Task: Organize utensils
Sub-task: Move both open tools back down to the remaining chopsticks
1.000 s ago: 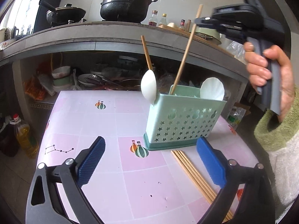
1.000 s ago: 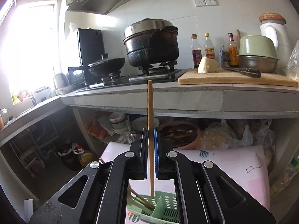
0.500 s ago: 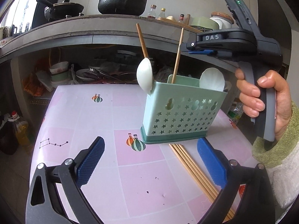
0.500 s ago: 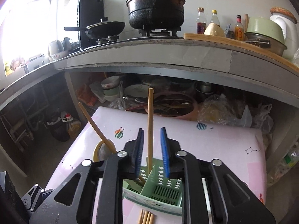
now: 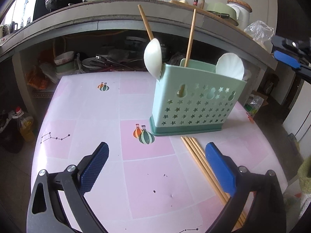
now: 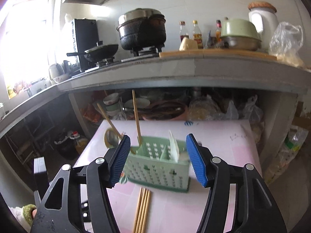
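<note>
- My right tongs (image 6: pixel 157 159), black frame with blue ribbed pads, are spreading apart right now; nothing sits between the pads, and the holder shows through the gap beyond them.
- My left tongs (image 5: pixel 155 167), same black-and-blue build, stand released and wide over the table, gripping nothing.
- In the left view I catch one blue pad of the right tongs at the far right edge, well apart from the holder.
- The mint-green plastic utensil holder with star-shaped cut-outs (image 5: pixel 196 101) stands upright on the pink checked tablecloth (image 5: pixel 93 104), seated in its darker green base.
- One pale wooden chopstick (image 5: pixel 190 36) stands in the holder's back compartment, leaning slightly, free of either tool.
- A white-bowled spoon with a wooden handle (image 5: pixel 152 58) leans out over the holder's left end, handle pointing up and away.
- A second white ceramic spoon (image 5: pixel 231 67) rests at the holder's right end, bowl upward.
- A bundle of loose wooden chopsticks (image 5: pixel 202 161) lies flat on the cloth just in front of the holder, running diagonally towards my left tongs' right pad; I count about four.
- Behind the table I see a grey concrete counter (image 6: pixel 175 68) carrying a large black lidded pot (image 6: pixel 142 31).
- The right view is a little blurred around the holder.
</note>
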A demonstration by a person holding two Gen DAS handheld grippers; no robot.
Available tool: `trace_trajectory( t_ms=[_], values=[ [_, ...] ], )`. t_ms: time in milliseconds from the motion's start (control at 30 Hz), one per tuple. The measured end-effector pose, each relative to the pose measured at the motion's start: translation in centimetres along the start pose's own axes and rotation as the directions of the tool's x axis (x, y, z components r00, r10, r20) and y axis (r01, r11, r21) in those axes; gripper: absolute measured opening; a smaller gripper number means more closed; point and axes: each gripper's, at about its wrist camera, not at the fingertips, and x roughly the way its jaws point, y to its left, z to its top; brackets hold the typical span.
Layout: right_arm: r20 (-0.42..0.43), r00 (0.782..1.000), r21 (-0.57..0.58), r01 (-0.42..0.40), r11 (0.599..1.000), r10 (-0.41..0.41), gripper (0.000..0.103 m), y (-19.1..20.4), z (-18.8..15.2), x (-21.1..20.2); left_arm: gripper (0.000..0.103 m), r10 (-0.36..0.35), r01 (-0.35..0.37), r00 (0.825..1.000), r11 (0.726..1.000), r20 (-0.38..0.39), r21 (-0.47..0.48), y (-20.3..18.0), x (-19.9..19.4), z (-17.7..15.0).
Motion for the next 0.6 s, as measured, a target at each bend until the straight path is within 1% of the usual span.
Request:
trace_trajectory(
  t_ms=[67,167,233,267,300,367,433,500,600],
  values=[
    [-0.09,0.996,0.042,0.005,0.999,-0.001,0.057,-0.8,-2.4,0.7,0.097,0.006,-0.005,0.999,1.0,-0.033,0.026,-0.6,0.6,-0.3],
    [-0.244,0.969,0.141,0.006,0.99,0.029,0.055,-1.7,-7.0,2.5,0.097,0.013,-0.01,0.997,0.999,-0.081,0.048,-1.4,1.7,-1.0],
    [-0.329,0.943,0.204,0.022,0.979,0.047,0.042,-1.9,-10.1,3.7,0.097,0.008,-0.002,0.994,0.998,-0.112,0.055,-1.9,2.5,-1.7],
    [-0.366,0.928,0.235,0.02,0.972,0.069,0.039,-2.0,-11.5,4.2,0.097,0.006,0.002,0.992,0.998,-0.13,0.059,-2.2,2.9,-1.9],
    [-0.389,0.917,0.258,0.021,0.966,0.084,0.036,-1.9,-12.6,4.5,0.097,0.0,0.009,0.989,0.998,-0.145,0.067,-2.5,3.4,-2.2],
    [-0.43,0.897,0.282,0.026,0.959,0.102,0.033,-1.7,-14.6,4.7,0.097,-0.001,0.017,0.986,0.996,-0.168,0.089,-3.2,4.0,-2.7],
    [-0.455,0.884,0.289,0.037,0.957,0.103,0.032,-1.7,-15.4,5.1,0.097,-0.008,0.029,0.983,0.993,-0.182,0.114,-4.1,4.6,-3.0],
    [-0.466,0.88,0.285,0.045,0.957,0.097,0.032,-1.7,-15.6,5.2,0.097,-0.01,0.035,0.982,0.991,-0.19,0.129,-4.8,5.0,-3.2],
    [-0.461,0.883,0.288,0.052,0.956,0.091,0.032,-2.1,-15.2,5.3,0.097,-0.006,0.038,0.979,0.987,-0.202,0.154,-5.9,5.7,-3.5]
  ],
)
